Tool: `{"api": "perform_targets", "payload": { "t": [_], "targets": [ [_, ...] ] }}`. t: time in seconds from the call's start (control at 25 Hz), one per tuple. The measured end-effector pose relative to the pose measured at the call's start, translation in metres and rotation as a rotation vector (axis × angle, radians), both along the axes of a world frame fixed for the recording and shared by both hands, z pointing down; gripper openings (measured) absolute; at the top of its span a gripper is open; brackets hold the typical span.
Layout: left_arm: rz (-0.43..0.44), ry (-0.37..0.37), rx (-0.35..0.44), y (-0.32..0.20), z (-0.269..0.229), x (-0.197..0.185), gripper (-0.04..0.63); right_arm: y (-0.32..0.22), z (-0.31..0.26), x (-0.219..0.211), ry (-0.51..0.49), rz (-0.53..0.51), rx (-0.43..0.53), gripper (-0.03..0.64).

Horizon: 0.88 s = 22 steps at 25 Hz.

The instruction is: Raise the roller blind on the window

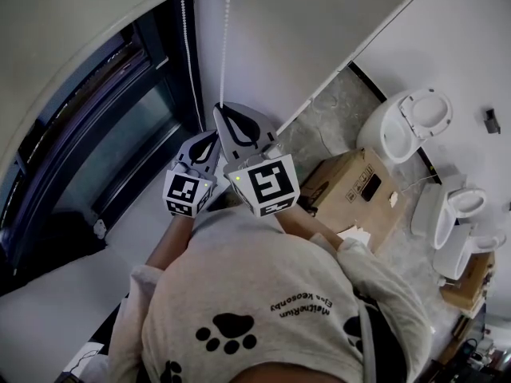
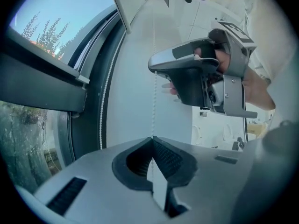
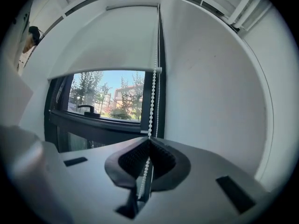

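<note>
Blind: the off-white fabric roller blind covers the upper part of the dark-framed window, and its bottom bar is well above the sill.
Right gripper: the grey right gripper is clenched on the white bead chain, which enters at the jaw tips and comes out below.
Left gripper: the grey left gripper sits just under it, pinched on what looks like the same strand.
Doing it well: pull straight down along the wall with both grips firm (a sideways tug would likely snag the beads), then re-grip higher, one gripper at a time.
Hard to see: the top of the chain, where it drives the blind, cannot be made out. Its lower loop is out of sight. The strand is faint in the left gripper view.
</note>
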<state>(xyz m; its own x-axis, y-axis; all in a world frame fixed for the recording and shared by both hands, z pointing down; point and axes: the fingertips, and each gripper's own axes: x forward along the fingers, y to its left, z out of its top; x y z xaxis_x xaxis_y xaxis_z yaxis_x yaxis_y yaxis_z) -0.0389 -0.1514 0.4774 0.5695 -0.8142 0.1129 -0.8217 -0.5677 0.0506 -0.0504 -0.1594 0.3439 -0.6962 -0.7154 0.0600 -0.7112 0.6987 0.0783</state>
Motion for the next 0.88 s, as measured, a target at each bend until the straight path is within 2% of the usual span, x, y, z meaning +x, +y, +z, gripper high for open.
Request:
{"api": "perform_targets", "payload": {
  "t": [0.28,0.56,0.68,0.72,0.76,0.8,0.88],
  "targets": [
    [-0.006,-0.005,-0.043,0.006,0.032,-0.004,0.009,0.005,0.029,-0.006,0.025,-0.006,-0.022,0.009],
    [-0.026,0.009,-0.053,0.007,0.034,-0.007,0.01,0.004,0.033,-0.007,0.02,-0.011,-0.022,0.009],
    [-0.016,-0.02,-0.059,0.009,0.031,-0.006,0.012,0.004,0.033,-0.007,0.018,-0.011,-0.022,0.009],
    [-0.009,-0.02,-0.059,0.009,0.028,-0.005,0.035,0.003,0.033,-0.007,0.017,-0.01,-0.022,0.009],
    [-0.001,-0.005,-0.059,0.009,0.022,-0.005,0.125,0.003,0.033,-0.007,0.016,-0.01,-0.022,0.009],
    [0.005,0.021,-0.062,0.009,0.015,-0.005,0.144,0.002,0.033,-0.007,0.015,-0.009,-0.022,0.009],
    [0.005,0.077,-0.075,0.008,-0.002,-0.01,0.141,0.001,0.033,-0.006,0.012,-0.007,-0.024,0.009]
  ]
}}
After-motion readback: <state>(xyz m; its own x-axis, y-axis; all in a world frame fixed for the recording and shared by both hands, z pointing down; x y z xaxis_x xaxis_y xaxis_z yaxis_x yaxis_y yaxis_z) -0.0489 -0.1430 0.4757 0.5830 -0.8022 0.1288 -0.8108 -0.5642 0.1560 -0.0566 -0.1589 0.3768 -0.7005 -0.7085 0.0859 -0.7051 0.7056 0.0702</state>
